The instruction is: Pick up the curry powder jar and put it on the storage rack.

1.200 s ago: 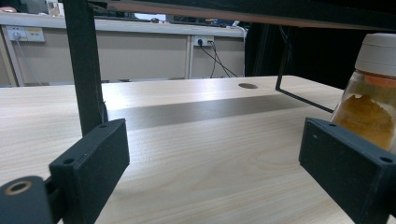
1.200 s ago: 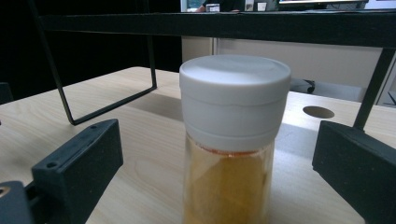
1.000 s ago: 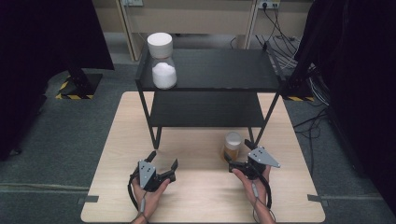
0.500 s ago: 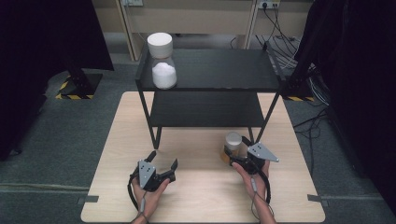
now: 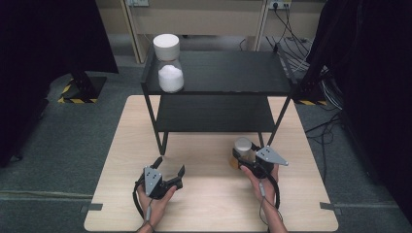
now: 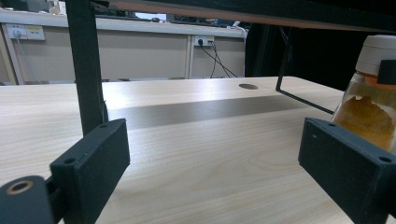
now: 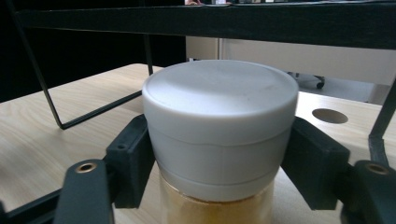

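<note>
Looking down from the high view, we saw a pale wooden table (image 5: 209, 204) on a grey carpeted floor, and on its far half a black two-tier metal shelf (image 5: 218, 73). At the left end of the top tier stood a clear jar of white powder (image 5: 170, 73) with a white lid. The lower tier lay bare. Cables (image 5: 291, 19) trailed across the floor behind the shelf, and dark curtains hung at both sides of the scene.

Near the shelf's right front leg stood a smaller jar of yellow-brown powder (image 5: 241, 151), capped with a pale grey lid (image 7: 219, 121). It stood on the table, just in front of the shelf and not under it.

We held our right gripper (image 5: 248, 161) around that jar. In the right gripper view its two black jaws sat on either side of the lid, pressed against it at both flanks, so the gripper was closed on the jar at lid height. The shelf's lower tier ran overhead in that view, close above the lid.

Our left gripper (image 5: 169, 171) lay low over the table, well apart from the jar. Its jaws stood wide and held nothing. In the left gripper view a shelf leg (image 6: 86, 65) rose just beyond the left jaw.
</note>
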{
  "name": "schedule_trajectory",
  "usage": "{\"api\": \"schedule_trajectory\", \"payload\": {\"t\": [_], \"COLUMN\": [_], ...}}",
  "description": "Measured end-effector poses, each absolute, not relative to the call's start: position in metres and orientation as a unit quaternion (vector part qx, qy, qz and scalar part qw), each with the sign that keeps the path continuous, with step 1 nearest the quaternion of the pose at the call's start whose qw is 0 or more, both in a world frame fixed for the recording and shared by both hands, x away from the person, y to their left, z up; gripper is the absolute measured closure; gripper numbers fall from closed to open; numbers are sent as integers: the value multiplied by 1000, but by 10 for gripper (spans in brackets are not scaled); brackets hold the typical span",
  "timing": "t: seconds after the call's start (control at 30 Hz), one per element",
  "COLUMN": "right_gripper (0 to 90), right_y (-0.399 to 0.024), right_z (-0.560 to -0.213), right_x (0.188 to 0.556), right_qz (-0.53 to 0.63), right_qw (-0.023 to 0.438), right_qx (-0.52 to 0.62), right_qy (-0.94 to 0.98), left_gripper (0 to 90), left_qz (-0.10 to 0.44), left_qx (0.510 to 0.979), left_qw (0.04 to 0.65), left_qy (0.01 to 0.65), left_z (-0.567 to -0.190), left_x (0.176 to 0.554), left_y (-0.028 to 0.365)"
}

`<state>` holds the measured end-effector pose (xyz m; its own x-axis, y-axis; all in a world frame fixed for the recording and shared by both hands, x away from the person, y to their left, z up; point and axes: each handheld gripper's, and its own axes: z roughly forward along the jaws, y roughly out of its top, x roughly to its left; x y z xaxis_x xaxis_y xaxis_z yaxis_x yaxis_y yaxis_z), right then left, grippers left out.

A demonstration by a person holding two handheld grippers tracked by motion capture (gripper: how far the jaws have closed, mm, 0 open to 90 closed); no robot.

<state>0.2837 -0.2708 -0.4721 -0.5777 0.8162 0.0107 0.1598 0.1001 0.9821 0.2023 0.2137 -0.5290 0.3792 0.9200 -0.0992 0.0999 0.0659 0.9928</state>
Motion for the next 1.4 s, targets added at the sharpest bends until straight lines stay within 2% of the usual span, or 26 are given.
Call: {"api": "schedule_trajectory", "payload": {"t": [0.7, 1.4], "right_gripper": [347, 347], "right_y": [-268, -295], "right_z": [-470, -421], "right_x": [276, 244], "right_qz": [578, 632], "right_qw": [301, 317], "right_qx": [355, 318], "right_qy": [670, 631], "left_gripper": [85, 88], "left_qz": [349, 350], "left_qx": [587, 585], "left_qw": [588, 587], "left_qy": [434, 436], "left_z": [-529, -529], "left_x": [203, 203], "left_y": [214, 213]}}
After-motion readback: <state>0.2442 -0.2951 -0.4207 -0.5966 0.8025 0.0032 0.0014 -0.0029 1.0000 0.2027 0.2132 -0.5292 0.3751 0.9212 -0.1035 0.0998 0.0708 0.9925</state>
